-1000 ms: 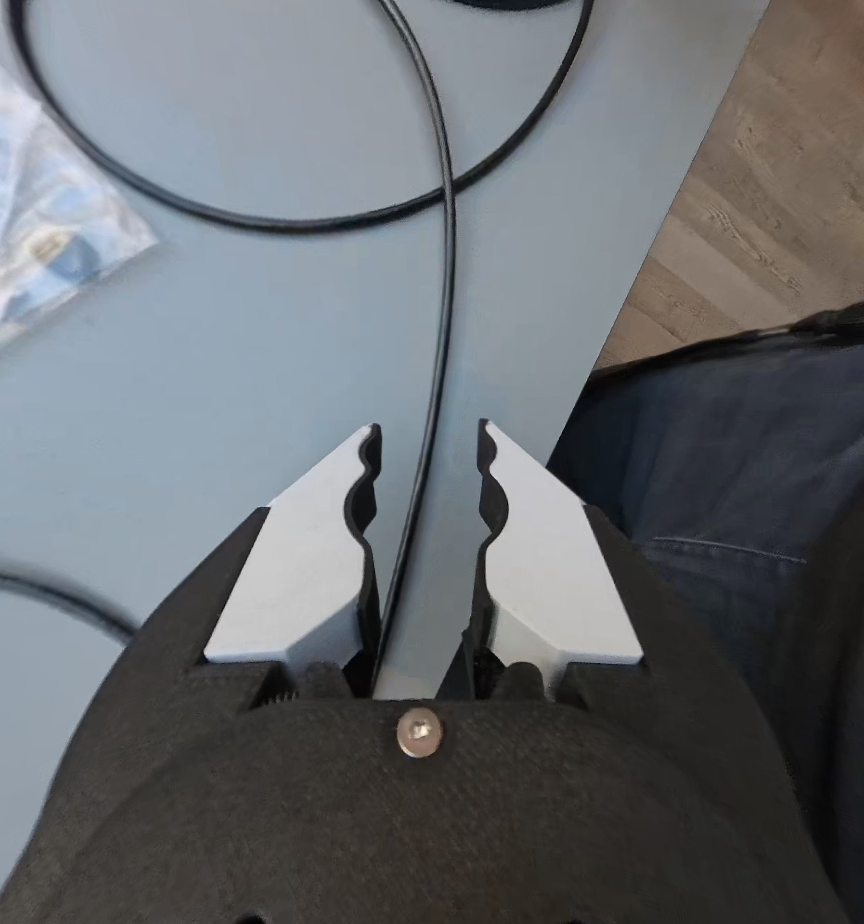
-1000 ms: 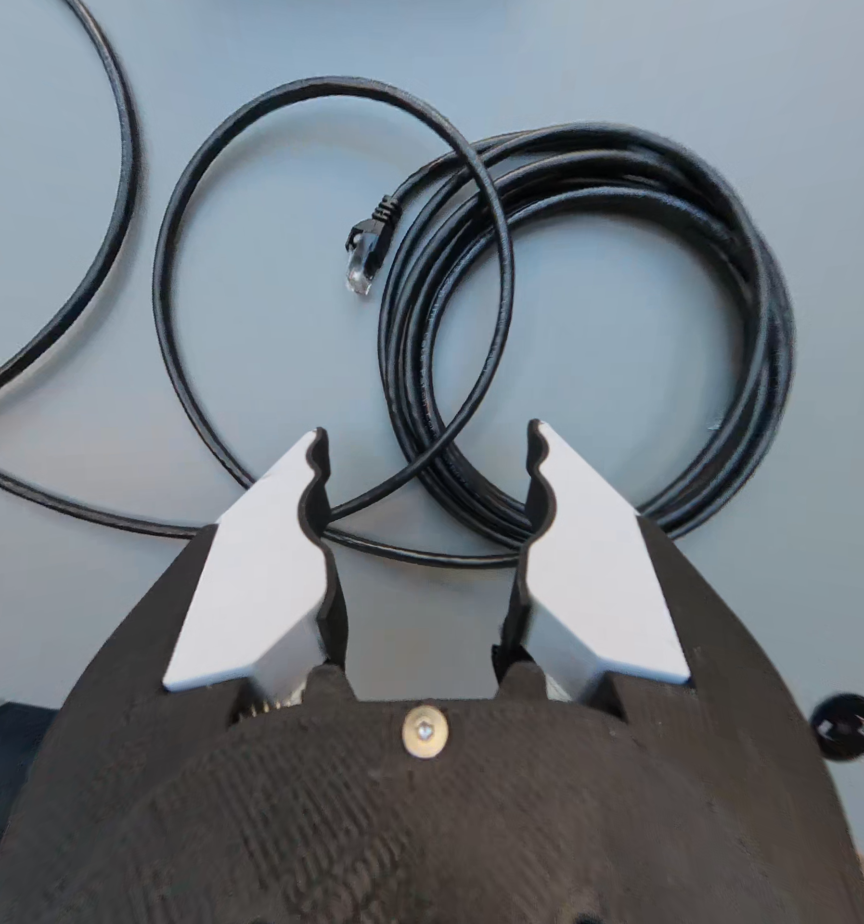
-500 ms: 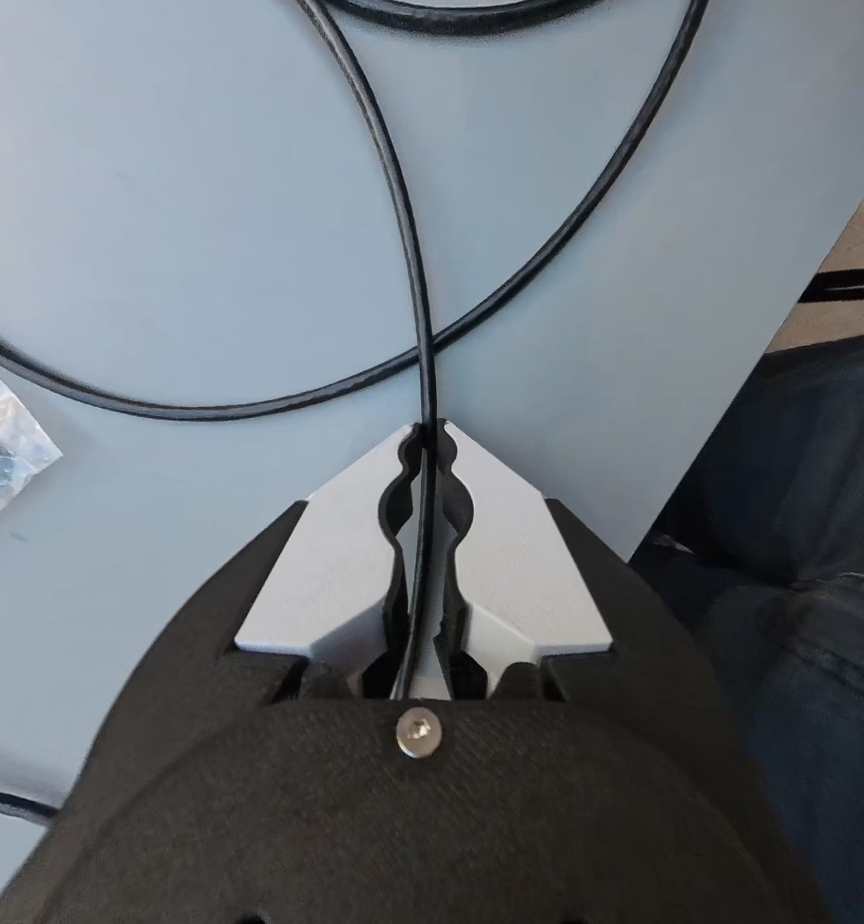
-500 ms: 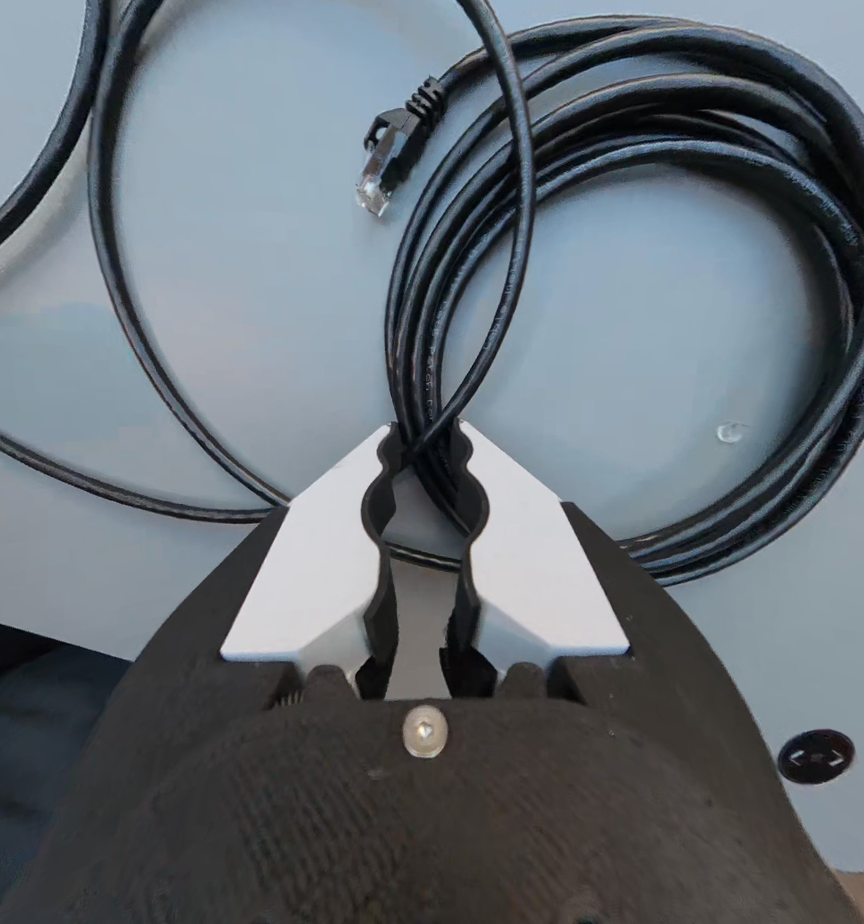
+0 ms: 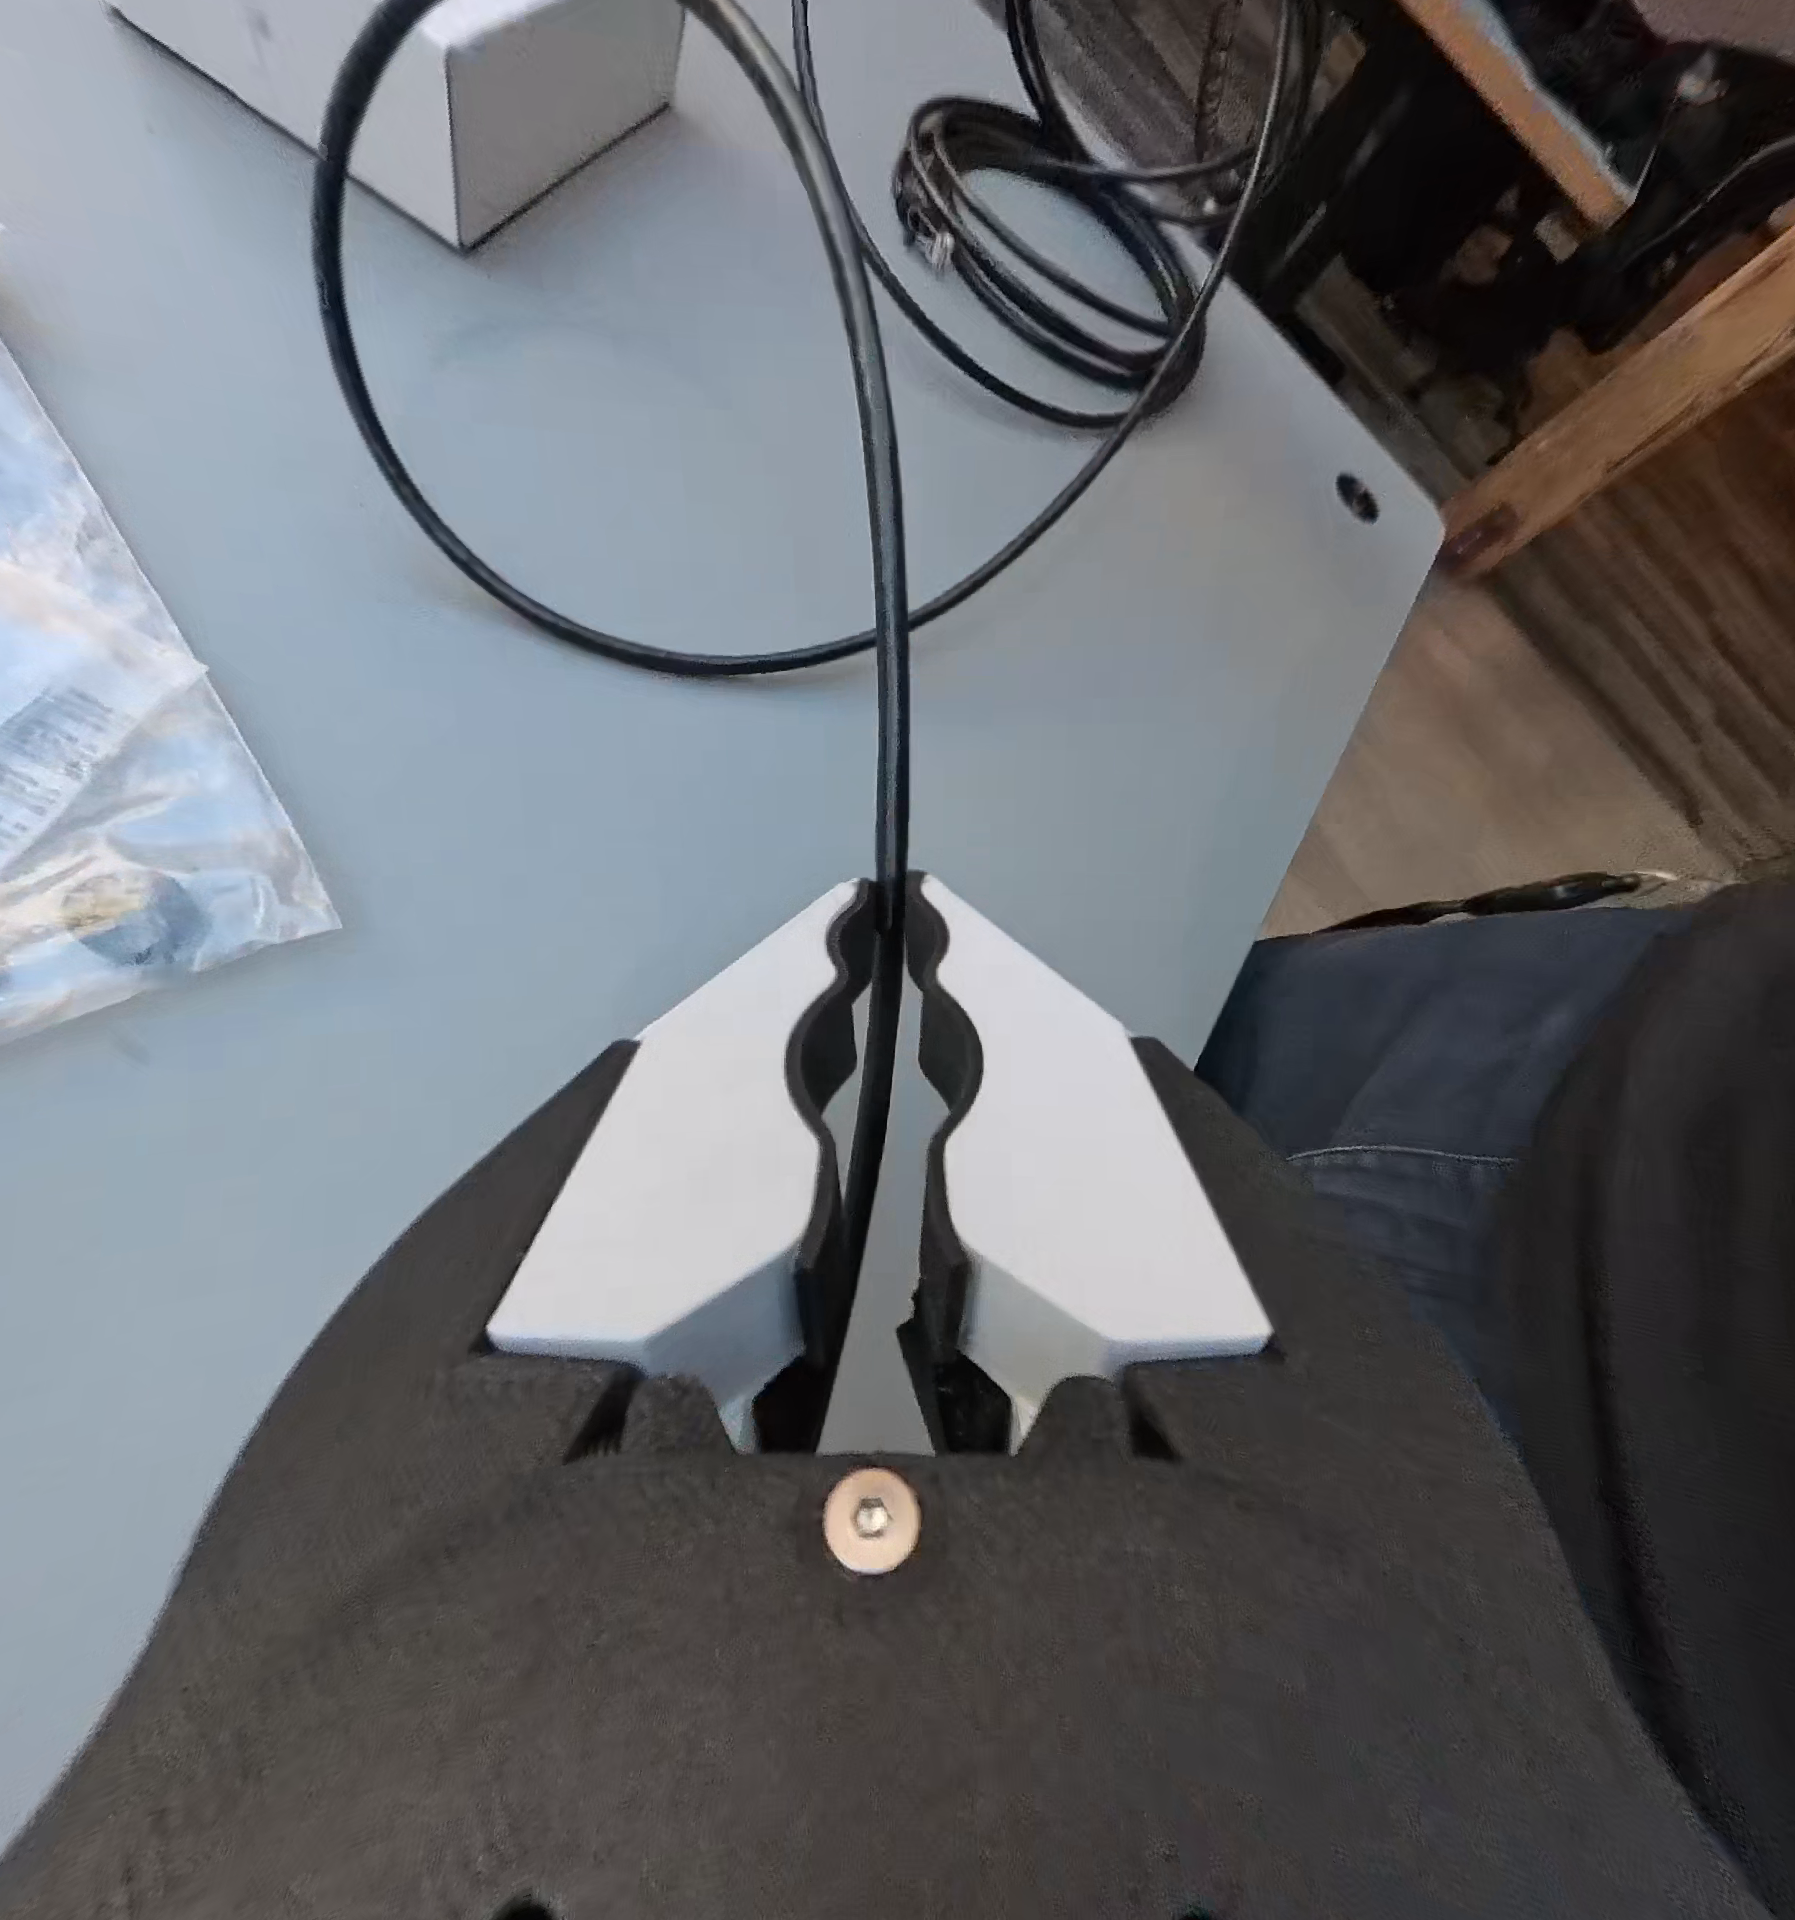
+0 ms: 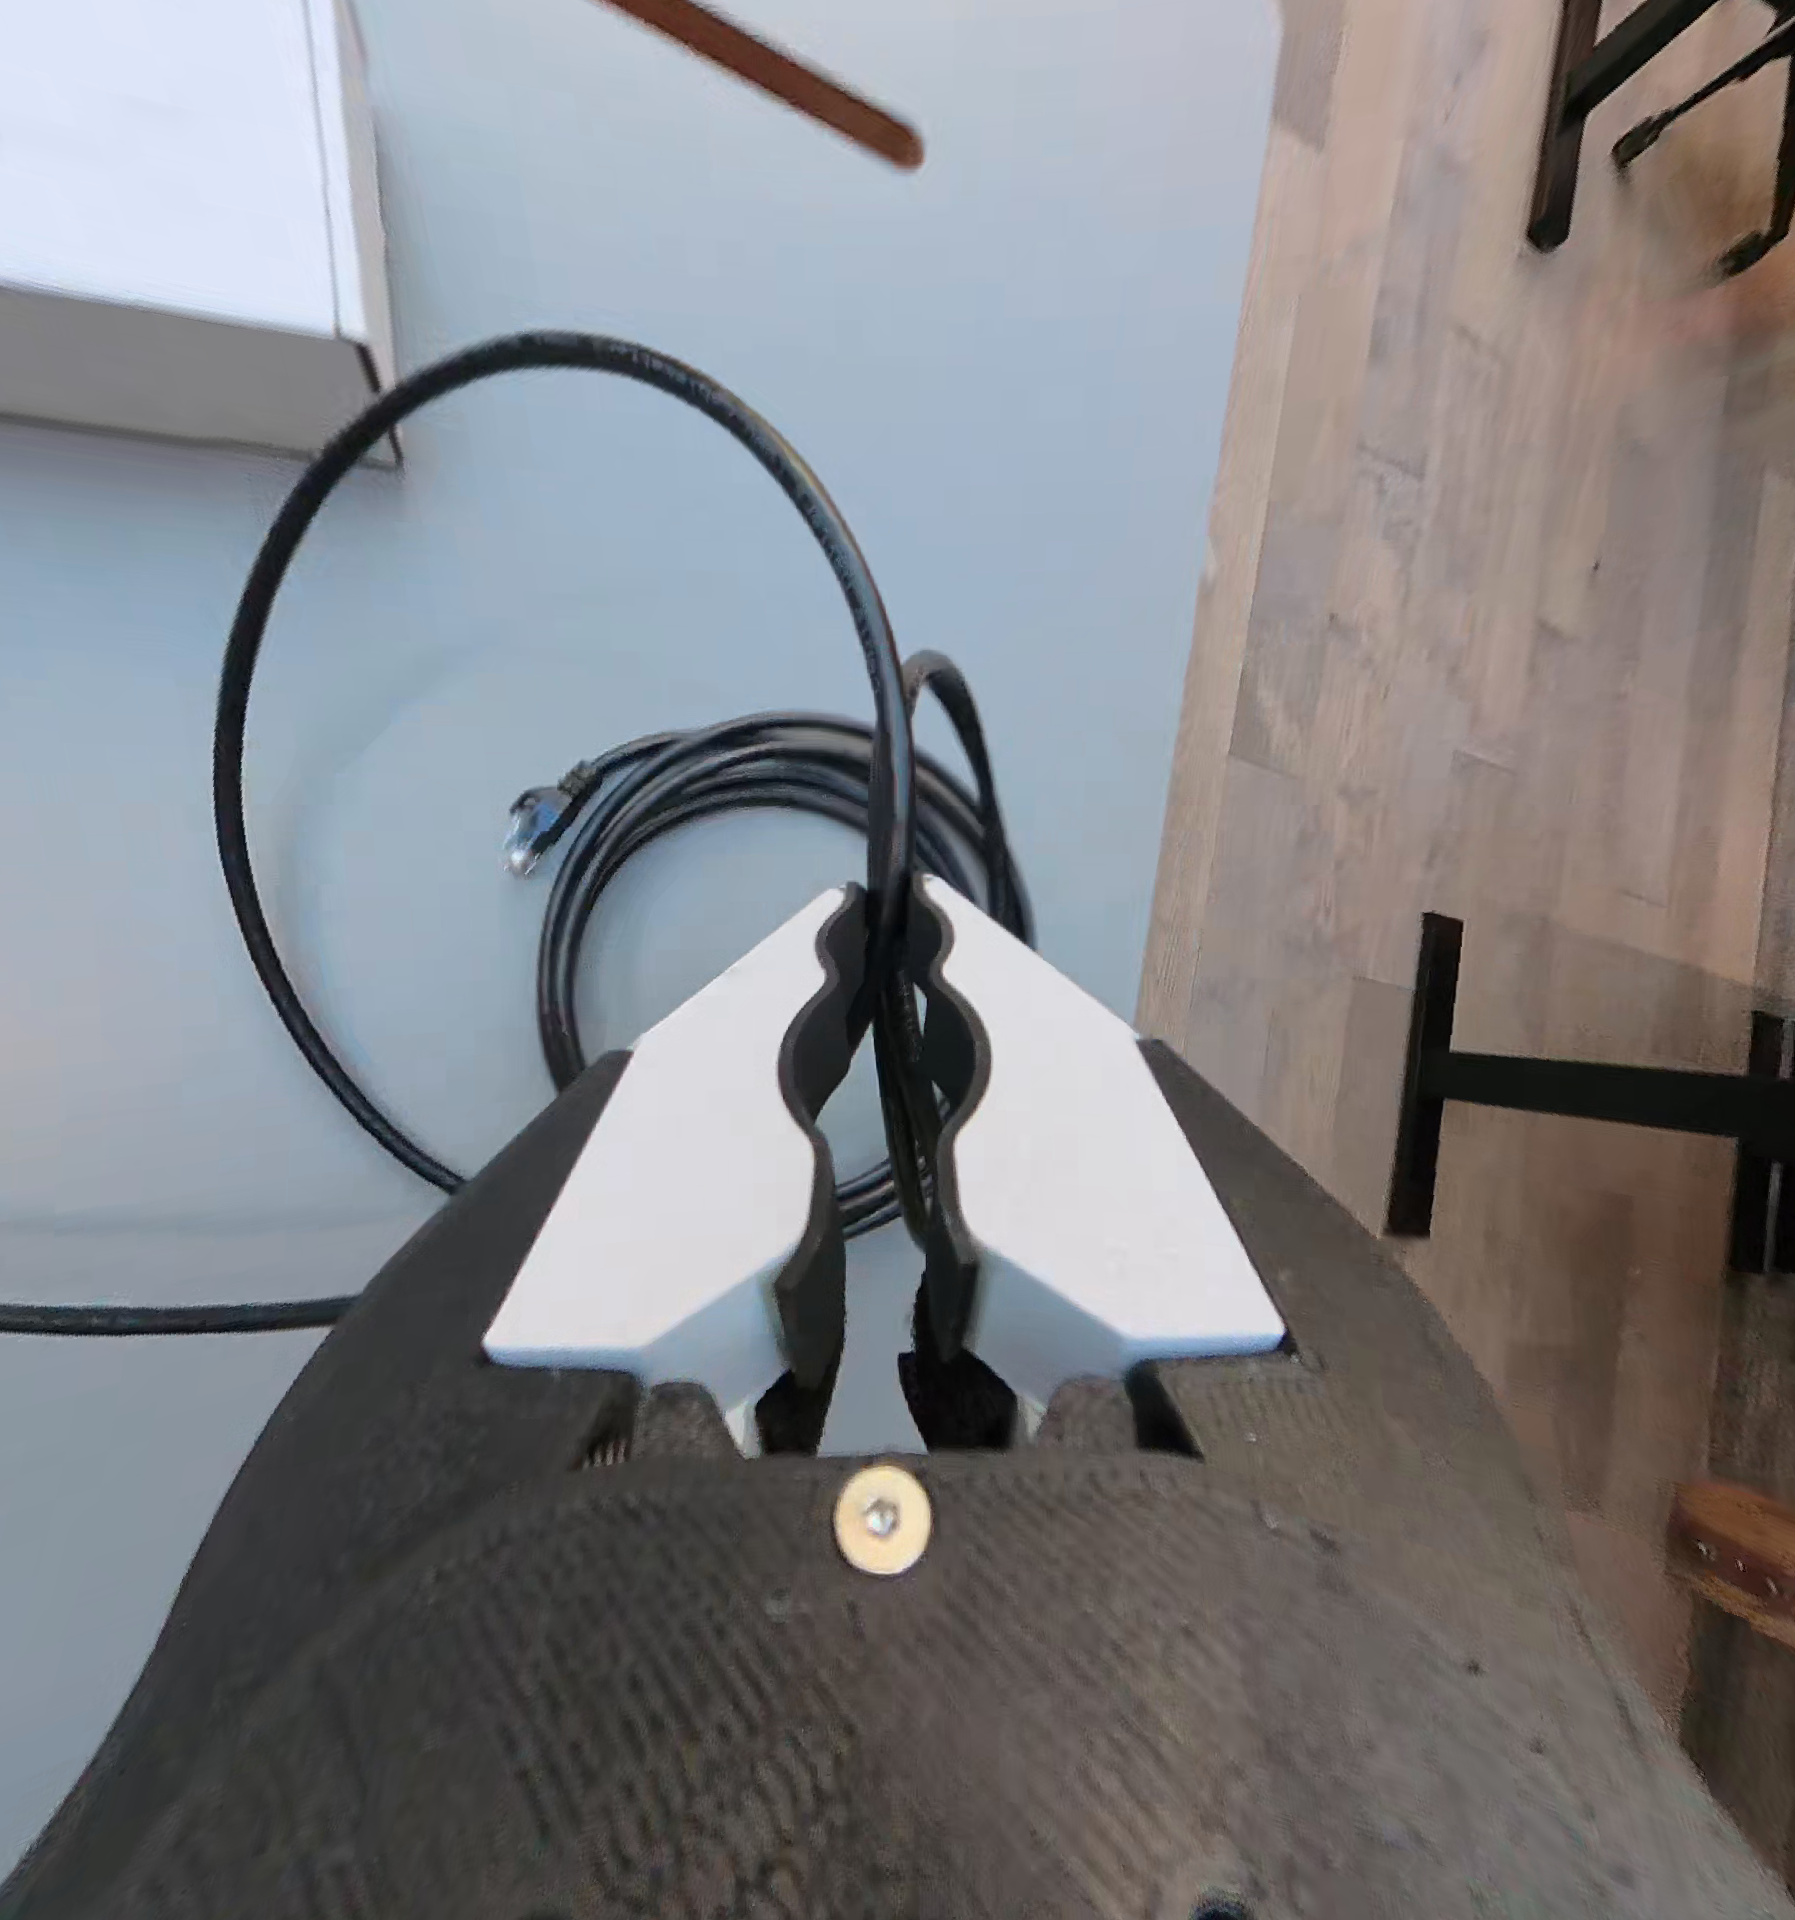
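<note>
While my left gripper (image 5: 888, 883) pinches a single black cable (image 5: 885, 582), my right gripper (image 6: 885, 888) clamps the cable's bundled strands (image 6: 898, 1049) above the grey table (image 6: 664, 416).

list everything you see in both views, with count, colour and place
cable: one, black, a loose loop and a coil lying on the table, strands lifted into both grippers
cable plug: one, clear, beside the coil
table: one, grey-blue
box: one, white, far side of table
plastic bag: one, clear, left on table
wooden stick: one, brown, far end of table
floor: wood-look, right of table
person's leg: blue jeans, at table edge
left gripper: one, grey fingers, shut on cable
right gripper: one, grey fingers, shut on cable
</note>
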A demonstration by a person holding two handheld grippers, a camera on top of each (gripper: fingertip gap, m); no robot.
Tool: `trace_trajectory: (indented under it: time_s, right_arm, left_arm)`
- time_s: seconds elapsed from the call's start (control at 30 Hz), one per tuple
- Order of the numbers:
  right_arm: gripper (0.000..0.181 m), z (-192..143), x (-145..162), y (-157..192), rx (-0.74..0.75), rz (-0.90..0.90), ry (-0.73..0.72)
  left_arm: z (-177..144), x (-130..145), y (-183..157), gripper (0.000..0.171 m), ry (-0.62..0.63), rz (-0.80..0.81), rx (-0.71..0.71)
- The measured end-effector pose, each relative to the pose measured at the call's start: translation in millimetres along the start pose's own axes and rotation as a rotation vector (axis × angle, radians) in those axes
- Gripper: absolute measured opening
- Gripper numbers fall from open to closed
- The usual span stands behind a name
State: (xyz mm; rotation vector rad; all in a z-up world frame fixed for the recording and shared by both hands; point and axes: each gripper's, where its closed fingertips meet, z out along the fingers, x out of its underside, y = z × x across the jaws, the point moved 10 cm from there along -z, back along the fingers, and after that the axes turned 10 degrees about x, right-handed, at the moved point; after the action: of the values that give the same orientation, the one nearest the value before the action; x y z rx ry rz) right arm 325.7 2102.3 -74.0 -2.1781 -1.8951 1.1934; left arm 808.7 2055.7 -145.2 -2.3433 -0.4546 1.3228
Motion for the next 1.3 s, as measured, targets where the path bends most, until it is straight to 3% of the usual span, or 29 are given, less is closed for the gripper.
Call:
trace_trajectory:
  time_s: [0.17,0.5,0.67,0.8,0.9,0.97,1.03,1.13,1.23,1.3]
  right_arm:
    - [0.003,-13,-48,-56,-0.028,0.051,-0.224]
    - [0.002,-51,-163,-141,-0.279,0.038,-0.61]
    - [0.003,-100,-228,-167,-0.293,-0.012,-0.791]
    - [0.002,-138,-249,-180,-0.314,-0.015,-0.88]
    - [0.002,-143,-237,-165,-0.365,-0.153,-0.865]
    - [0.003,-130,-210,-141,-0.446,-0.316,-0.812]
    - [0.003,-106,-169,-109,-0.572,-0.468,-0.714]
    - [0.004,-68,-89,-57,-0.876,-0.604,-0.562]
    - [0.003,-30,-21,-22,-0.927,-0.699,-0.4]
    - [0.0,-9,8,-10,-0.918,-0.696,-0.32]
  left_arm:
    - [0,-15,-8,0.003,-0.152,-0.071,-0.005]
    - [47,13,-24,0.002,-0.047,-0.177,-0.2]
    - [73,19,-34,0.003,-0.044,-0.227,-0.218]
    - [81,20,-34,0.003,-0.043,-0.23,-0.22]
    - [84,21,-31,0.002,-0.062,-0.251,-0.224]
    - [88,20,-29,0.002,-0.064,-0.251,-0.224]
    - [92,20,-29,0.003,-0.043,-0.24,-0.218]
    - [101,21,-29,0.002,0.027,-0.218,-0.205]
    - [110,25,-31,0.003,0.116,-0.209,-0.168]
    - [114,26,-31,0.003,0.162,-0.198,-0.161]
